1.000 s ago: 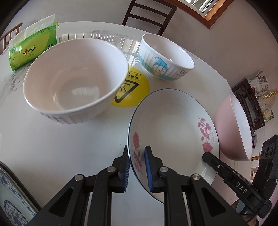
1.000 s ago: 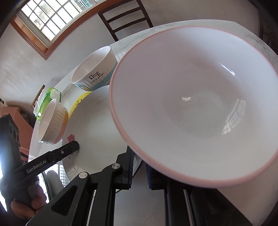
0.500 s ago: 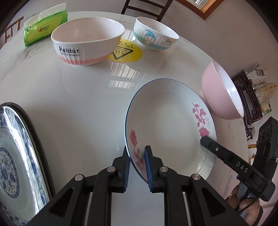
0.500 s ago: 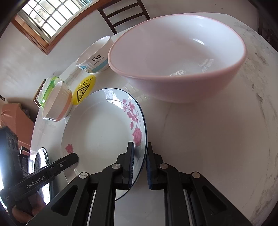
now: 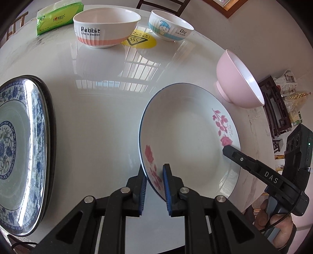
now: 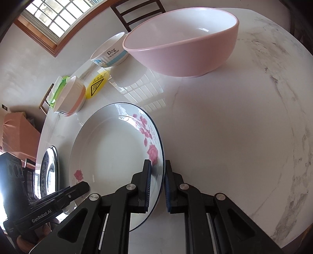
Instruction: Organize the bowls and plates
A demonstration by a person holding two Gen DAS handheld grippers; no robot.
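A white plate with pink roses (image 5: 187,134) (image 6: 109,148) hangs above the white table, held from both sides. My left gripper (image 5: 154,175) is shut on its left rim. My right gripper (image 6: 158,172) is shut on its right rim, and shows in the left wrist view (image 5: 227,149) at the plate's far edge. A blue-patterned plate (image 5: 17,148) (image 6: 48,172) on a dark tray lies to the left. The pink bowl (image 5: 238,82) (image 6: 187,45) stands to the right. The Rabbit bowl (image 5: 103,29) (image 6: 71,97) and the Dog bowl (image 5: 170,27) (image 6: 111,52) stand at the back.
A yellow warning sticker (image 5: 139,40) lies between the two back bowls. A green tissue pack (image 5: 56,17) sits at the far left of the marble table (image 6: 244,127). A dark chair (image 6: 135,9) stands behind the table; dark shelving (image 5: 275,109) is beyond its right edge.
Both grippers have carried the rose plate back from the bowls toward the near side and left. The blue-patterned plate has come into view on the left.
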